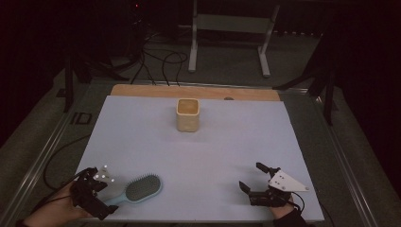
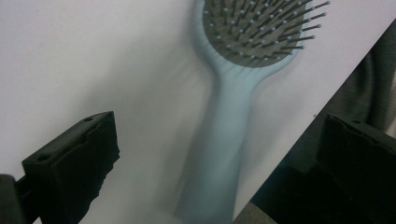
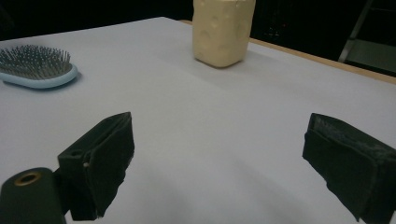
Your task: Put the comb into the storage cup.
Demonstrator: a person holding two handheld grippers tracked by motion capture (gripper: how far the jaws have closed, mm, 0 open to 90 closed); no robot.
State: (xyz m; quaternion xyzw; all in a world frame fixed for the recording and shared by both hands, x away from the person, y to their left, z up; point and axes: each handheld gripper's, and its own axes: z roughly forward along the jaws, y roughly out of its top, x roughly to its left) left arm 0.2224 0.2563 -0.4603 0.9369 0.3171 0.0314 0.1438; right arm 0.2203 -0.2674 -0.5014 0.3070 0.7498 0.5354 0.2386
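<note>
1. The left gripper (image 2: pixel 219 154) has its fingers spread wide, released; the hairbrush (image 1: pixel 137 189) handle lies between them, seemingly untouched.
2. The hairbrush rests bristles up at the desk (image 1: pixel 213 142) near-left edge.
3. The right gripper (image 1: pixel 257 182) has fingers wide apart, empty, above the desk.
4. A cream cup (image 1: pixel 187 115) stands well beyond.

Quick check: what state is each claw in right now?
Left claw: open, hairbrush handle lies between the jaws, ungripped.
Right claw: open, holding nothing.
</note>
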